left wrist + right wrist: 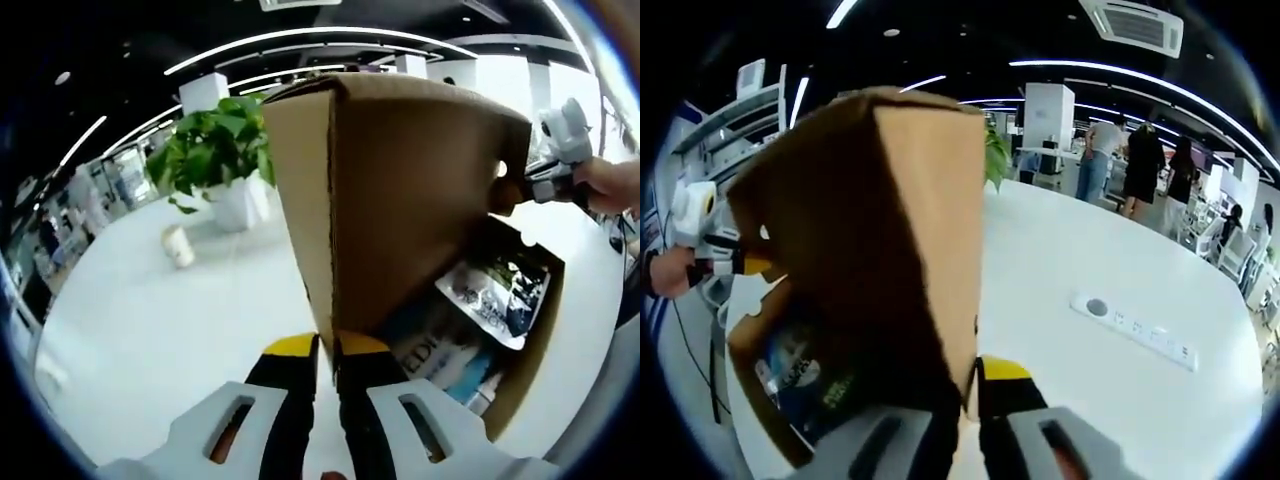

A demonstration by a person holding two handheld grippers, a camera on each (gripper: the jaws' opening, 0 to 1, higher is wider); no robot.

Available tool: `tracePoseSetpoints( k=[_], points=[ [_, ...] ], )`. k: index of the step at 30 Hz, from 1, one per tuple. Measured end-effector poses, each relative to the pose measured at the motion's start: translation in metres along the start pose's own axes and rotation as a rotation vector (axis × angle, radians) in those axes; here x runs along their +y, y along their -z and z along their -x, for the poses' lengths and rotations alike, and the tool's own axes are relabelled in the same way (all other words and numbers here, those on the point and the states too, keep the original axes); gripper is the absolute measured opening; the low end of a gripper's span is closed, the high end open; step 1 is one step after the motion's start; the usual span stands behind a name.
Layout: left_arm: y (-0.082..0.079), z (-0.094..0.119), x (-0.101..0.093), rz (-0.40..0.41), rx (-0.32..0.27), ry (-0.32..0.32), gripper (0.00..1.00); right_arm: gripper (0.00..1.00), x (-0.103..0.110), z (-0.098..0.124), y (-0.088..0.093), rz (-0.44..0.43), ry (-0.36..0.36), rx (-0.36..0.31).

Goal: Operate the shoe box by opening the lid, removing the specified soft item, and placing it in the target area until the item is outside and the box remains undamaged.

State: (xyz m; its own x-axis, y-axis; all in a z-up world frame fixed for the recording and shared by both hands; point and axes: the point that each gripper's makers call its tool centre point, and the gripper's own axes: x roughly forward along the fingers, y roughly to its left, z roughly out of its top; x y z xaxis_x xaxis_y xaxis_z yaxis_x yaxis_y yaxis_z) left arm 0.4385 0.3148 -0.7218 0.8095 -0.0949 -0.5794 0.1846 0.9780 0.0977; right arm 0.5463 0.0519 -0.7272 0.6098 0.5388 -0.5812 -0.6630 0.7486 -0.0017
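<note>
Gripping the raised lid (pixel 400 190) – each claw, left (pixel 325 350) and right (pixel 970 385), clenched on it – box (pixel 535 340) holds pouches (pixel 495 295).

Bright indoor light from long ceiling light strips (pixel 300 40), which bend into arcs with the fisheye warp. The white table (pixel 150 320) is washed out and glary in both views, with only faint shadows. The inner face of the raised cardboard lid (pixel 870 250) sits in shade and reads dark in the right gripper view. Foreground gripper parts are soft. People (pixel 1140 160) far back are small and blurred. Edges are stretched and curved.
</note>
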Motion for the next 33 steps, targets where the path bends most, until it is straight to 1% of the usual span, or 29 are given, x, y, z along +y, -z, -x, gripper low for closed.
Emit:
tracePoseSetpoints(
  k=[5,15,33],
  points=[
    [-0.002,-0.002,0.001,0.003,0.001,0.0,0.04,0.0,-0.001,0.0,0.0,-0.003,-0.001,0.001],
    [-0.004,-0.005,0.004,0.011,0.005,0.007,0.03,0.0,-0.001,-0.003,-0.002,-0.004,-0.015,0.025],
    [-0.008,-0.011,0.009,0.017,0.007,0.012,0.03,0.0,-0.003,-0.007,-0.003,0.007,-0.001,0.04]
  ],
)
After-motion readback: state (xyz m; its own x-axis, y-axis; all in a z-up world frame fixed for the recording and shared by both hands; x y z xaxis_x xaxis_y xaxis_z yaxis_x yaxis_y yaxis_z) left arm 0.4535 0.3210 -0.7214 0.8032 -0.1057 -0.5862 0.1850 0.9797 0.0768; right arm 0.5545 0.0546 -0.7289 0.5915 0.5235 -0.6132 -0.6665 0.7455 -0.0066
